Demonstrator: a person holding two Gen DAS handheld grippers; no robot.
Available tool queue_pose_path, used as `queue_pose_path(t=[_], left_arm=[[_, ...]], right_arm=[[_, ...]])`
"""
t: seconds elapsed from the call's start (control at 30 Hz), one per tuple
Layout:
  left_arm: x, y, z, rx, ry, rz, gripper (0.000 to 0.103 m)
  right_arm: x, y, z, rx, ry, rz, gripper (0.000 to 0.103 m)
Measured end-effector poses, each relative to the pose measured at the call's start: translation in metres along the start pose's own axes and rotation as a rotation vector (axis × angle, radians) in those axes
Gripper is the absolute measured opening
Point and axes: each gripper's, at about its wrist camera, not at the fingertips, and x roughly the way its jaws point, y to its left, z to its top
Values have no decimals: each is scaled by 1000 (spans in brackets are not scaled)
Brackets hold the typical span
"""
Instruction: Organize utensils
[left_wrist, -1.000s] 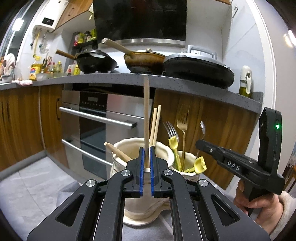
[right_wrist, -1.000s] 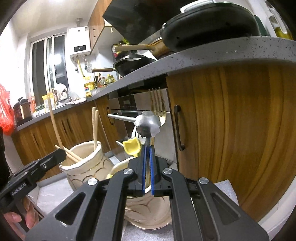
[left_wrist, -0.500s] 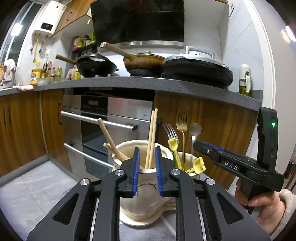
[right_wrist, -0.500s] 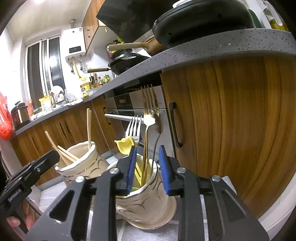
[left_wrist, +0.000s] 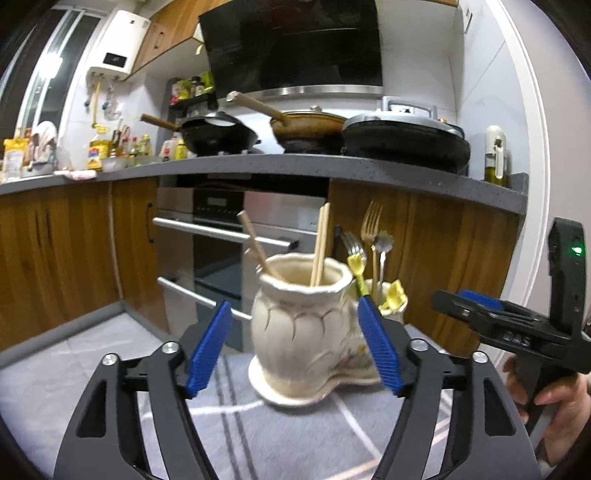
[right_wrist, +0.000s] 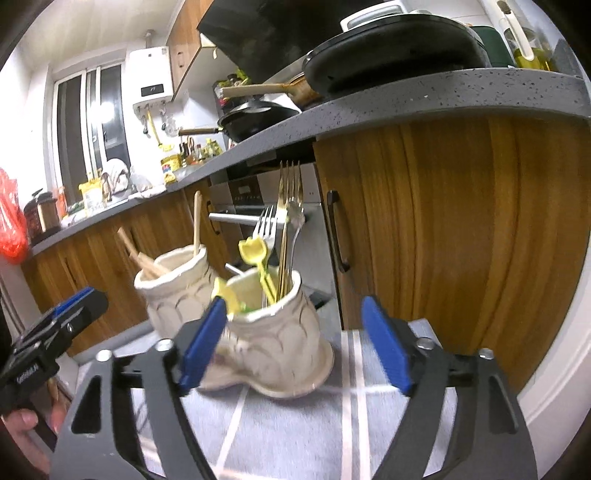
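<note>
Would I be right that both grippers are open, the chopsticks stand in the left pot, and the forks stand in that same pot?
Not quite: the forks stand in the other pot, the right one, as the right wrist view shows. The rest holds: the chopsticks stand in the left pot, and the left gripper and right gripper, jaws just opened, hold nothing.

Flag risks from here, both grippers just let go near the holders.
1. Left gripper, jaws just opened, straddles the chopstick holder; a sideways pull could tip it.
2. Right gripper sits close to the cutlery holder, near the cloth's edge; a knock might push it off.
</note>
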Motion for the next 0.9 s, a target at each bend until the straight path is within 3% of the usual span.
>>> queue_pose_path(t=[0.33, 0.6, 0.9], left_arm=[[-20, 4, -20, -10, 9, 89, 93], [-22, 1, -30, 29, 3, 122, 93], [-23, -3, -34, 55, -9, 109, 93]], right_arm=[[-27, 3, -23, -53, -23, -38, 96], [-35, 13, -31, -130, -98, -83, 97], [-28, 21, -36, -173, -110, -85, 97]])
